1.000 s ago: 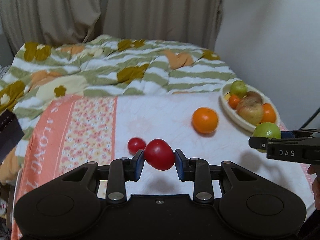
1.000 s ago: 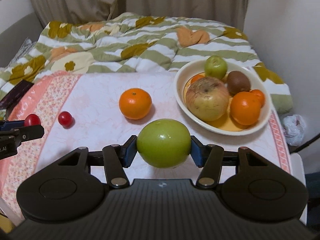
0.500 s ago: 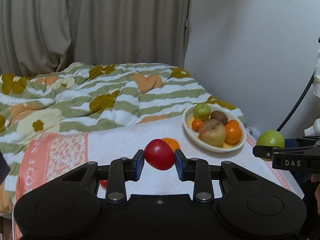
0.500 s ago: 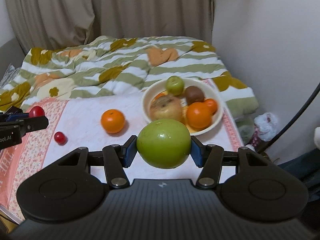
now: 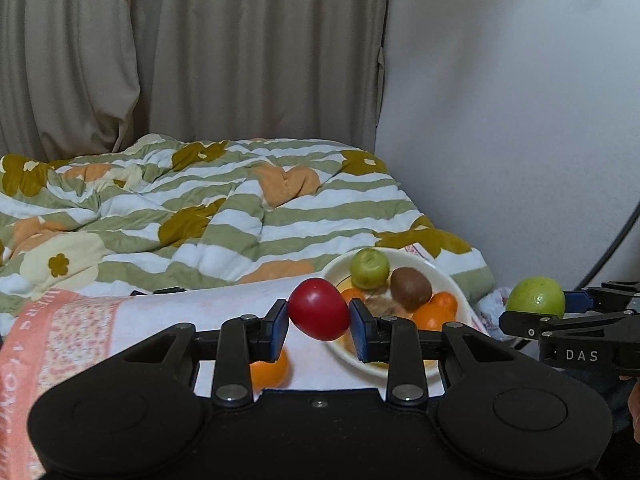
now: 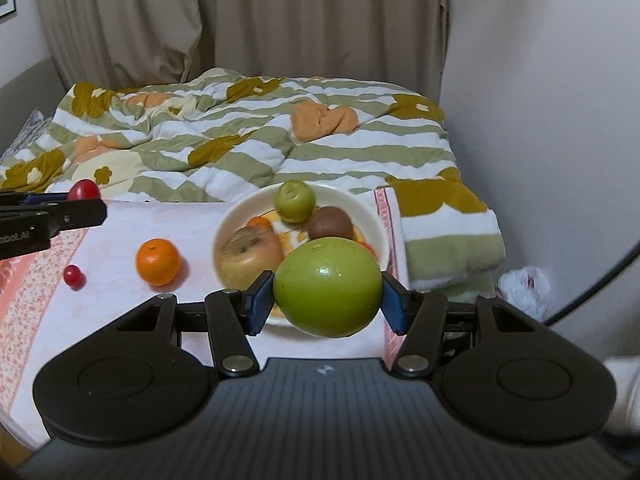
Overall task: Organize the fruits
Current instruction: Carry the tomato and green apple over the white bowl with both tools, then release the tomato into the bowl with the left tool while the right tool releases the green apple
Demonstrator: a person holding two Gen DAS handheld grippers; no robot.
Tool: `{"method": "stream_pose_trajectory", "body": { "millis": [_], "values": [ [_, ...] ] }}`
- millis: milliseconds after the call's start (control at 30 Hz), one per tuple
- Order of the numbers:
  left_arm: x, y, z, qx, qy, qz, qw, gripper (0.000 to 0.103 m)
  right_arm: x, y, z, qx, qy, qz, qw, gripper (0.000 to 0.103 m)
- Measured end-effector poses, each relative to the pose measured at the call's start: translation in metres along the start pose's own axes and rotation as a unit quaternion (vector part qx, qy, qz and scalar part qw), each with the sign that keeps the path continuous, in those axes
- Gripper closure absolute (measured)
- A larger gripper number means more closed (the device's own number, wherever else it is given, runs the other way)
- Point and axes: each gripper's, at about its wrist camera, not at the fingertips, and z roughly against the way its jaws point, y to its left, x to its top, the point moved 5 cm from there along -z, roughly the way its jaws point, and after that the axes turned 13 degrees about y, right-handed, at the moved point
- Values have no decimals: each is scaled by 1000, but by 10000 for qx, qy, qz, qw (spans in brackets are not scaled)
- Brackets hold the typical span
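My left gripper (image 5: 319, 316) is shut on a red tomato (image 5: 319, 314), held in the air left of the white fruit bowl (image 5: 448, 280). My right gripper (image 6: 327, 298) is shut on a large green apple (image 6: 328, 286), held above the near rim of the bowl (image 6: 360, 204). The bowl holds a small green apple (image 6: 295, 201), a kiwi (image 6: 330, 222), a big pale apple (image 6: 250, 256) and oranges. A loose orange (image 6: 157, 261) and a small red tomato (image 6: 73, 275) lie on the cloth left of the bowl.
The bowl stands on a table covered by a white and pink floral cloth (image 6: 120, 300). Behind it lies a bed with a striped floral duvet (image 6: 240, 136). A white wall (image 6: 560, 120) is on the right, curtains behind. A crumpled bag (image 6: 522, 288) lies on the floor.
Both grippers have risen and shifted right towards the bowl, each still holding its fruit. The green apple now hangs over the bowl's near rim.
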Motion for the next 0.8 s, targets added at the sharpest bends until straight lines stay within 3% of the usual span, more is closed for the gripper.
{"method": "stream_pose_trajectory", "body": {
  "millis": [400,800],
  "values": [
    [42,-44,-85,140,332,30,9993,67,42,-53,-58,345,43,233,9991,32],
    [50,-52,-152,100,909,-292,9954,66,57,-66,-96,356,229,148,9990,32]
  ]
}}
